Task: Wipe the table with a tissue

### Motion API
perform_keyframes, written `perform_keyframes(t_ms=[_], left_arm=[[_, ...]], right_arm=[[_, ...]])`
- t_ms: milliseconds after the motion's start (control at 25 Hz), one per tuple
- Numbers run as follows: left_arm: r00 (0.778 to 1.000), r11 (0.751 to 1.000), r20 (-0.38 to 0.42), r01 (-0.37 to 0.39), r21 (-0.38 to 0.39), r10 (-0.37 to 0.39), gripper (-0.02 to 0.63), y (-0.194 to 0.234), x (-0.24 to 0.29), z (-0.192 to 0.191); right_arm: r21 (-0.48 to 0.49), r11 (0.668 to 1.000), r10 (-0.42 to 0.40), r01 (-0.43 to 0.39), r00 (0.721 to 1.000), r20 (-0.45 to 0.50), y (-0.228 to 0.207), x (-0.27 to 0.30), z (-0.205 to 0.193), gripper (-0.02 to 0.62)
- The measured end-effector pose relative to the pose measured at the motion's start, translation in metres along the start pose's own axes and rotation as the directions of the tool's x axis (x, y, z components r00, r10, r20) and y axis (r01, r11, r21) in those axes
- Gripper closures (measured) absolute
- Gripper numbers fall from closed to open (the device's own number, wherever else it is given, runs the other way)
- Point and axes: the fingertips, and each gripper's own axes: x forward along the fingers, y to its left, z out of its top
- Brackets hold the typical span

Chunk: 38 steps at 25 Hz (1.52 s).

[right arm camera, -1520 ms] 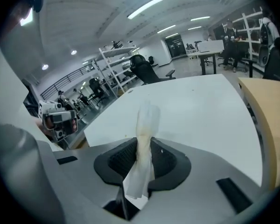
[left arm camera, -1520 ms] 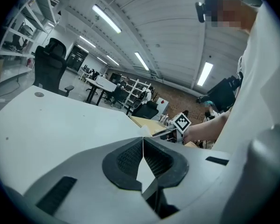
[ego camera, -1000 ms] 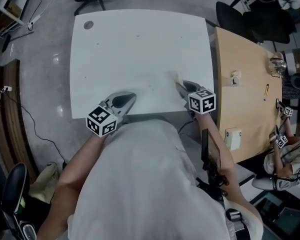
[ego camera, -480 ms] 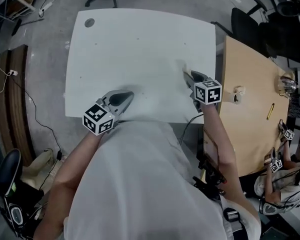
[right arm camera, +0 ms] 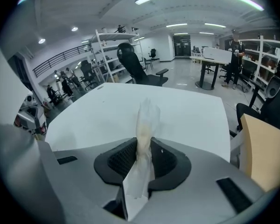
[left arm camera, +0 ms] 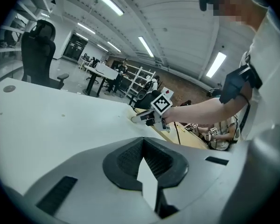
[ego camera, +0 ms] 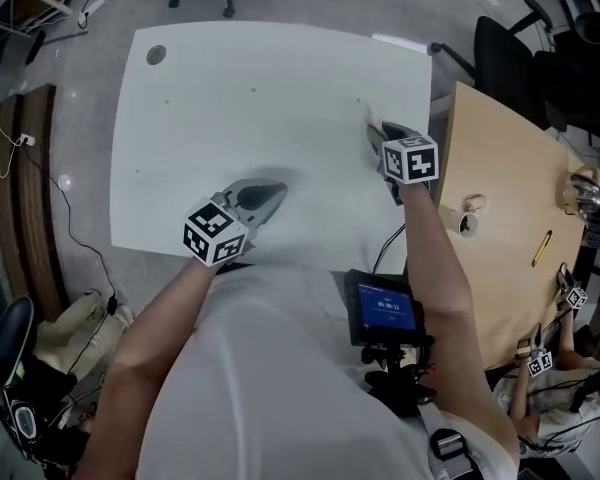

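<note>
The right gripper [right arm camera: 143, 148] is seen clamped on a crumpled white tissue [right arm camera: 145, 118], which stands upright between its jaws. As far as can be judged, the tissue is pressed on the white table [ego camera: 230, 88] near its right edge, at the upper right of the head view. The left gripper [left arm camera: 142, 146] is held with jaws together and nothing gripped, low over the table's near edge at centre-left. A wooden desk [ego camera: 500, 188] is seen just beside the table at the right, and a grey round cap [ego camera: 156, 55] is set in the table's upper-left corner.
</note>
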Motion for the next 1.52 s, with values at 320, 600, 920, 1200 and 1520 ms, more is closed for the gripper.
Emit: perform_keyframes(t_ms=[320,600,920,1200,1520], left_arm=[[0.998,0.999,-0.065,0.012,0.031,-0.01,0.6,0.005,0.069,0.027],[0.995,0.998,-0.094,0.046,0.034,-0.043,0.6,0.0,0.098,0.043],[0.994,0.998,-0.107,0.042,0.046,-0.037,0.601,-0.012,0.091,0.029],[0.999,1.0,-0.049,0.018,0.001,-0.018,0.6,-0.019,0.071,0.022],[0.999,0.999,-0.039,-0.028,0.037,0.03,0.601,-0.032,0.055,0.01]], right_arm=[[-0.2,0.98,-0.039,0.027,0.998,-0.058,-0.025,0.034,0.043,0.511],[-0.322,0.947,-0.073,0.015,0.983,-0.17,-0.034,0.053,0.051,0.512],[-0.366,0.929,-0.119,0.055,0.981,-0.154,-0.013,0.054,0.042,0.512],[-0.465,0.884,-0.032,-0.046,0.987,-0.158,0.042,0.048,0.017,0.512],[-0.53,0.822,0.109,-0.209,0.971,-0.214,0.081,0.038,-0.009,0.512]])
